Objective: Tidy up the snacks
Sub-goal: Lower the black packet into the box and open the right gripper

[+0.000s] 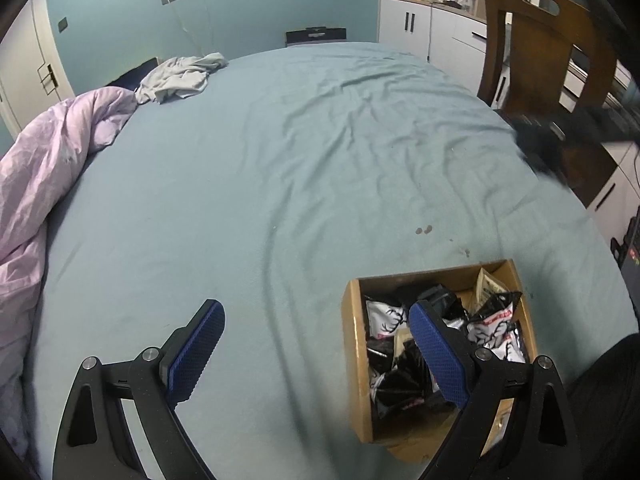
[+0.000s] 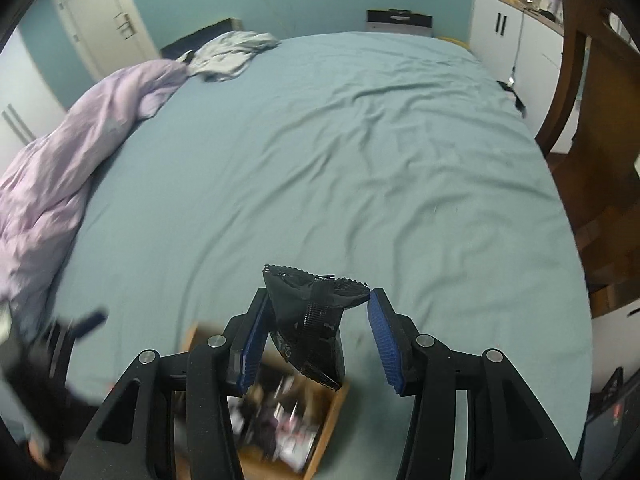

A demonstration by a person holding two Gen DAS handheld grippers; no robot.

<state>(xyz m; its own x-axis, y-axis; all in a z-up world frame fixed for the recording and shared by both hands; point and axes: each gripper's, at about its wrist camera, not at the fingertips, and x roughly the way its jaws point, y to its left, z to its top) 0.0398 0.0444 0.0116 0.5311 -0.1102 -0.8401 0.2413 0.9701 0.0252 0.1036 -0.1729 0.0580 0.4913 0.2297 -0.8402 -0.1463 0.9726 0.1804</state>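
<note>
A wooden box (image 1: 354, 356) sits on the blue bed sheet, holding several black and white snack packets (image 1: 496, 320). My left gripper (image 1: 316, 328) is open and empty; its right finger hangs over the box. In the right wrist view, my right gripper (image 2: 316, 320) holds a black snack packet (image 2: 308, 320) between its fingers, above the blurred box (image 2: 324, 428). The packet's crimped top touches the right pad; the left pad presses its side.
A lilac duvet (image 1: 44, 184) is bunched along the bed's left side, with grey clothing (image 1: 180, 78) at the far end. A wooden chair (image 1: 548, 52) and white cabinets (image 1: 408, 24) stand to the right. The other gripper shows as a dark blur (image 1: 560, 140).
</note>
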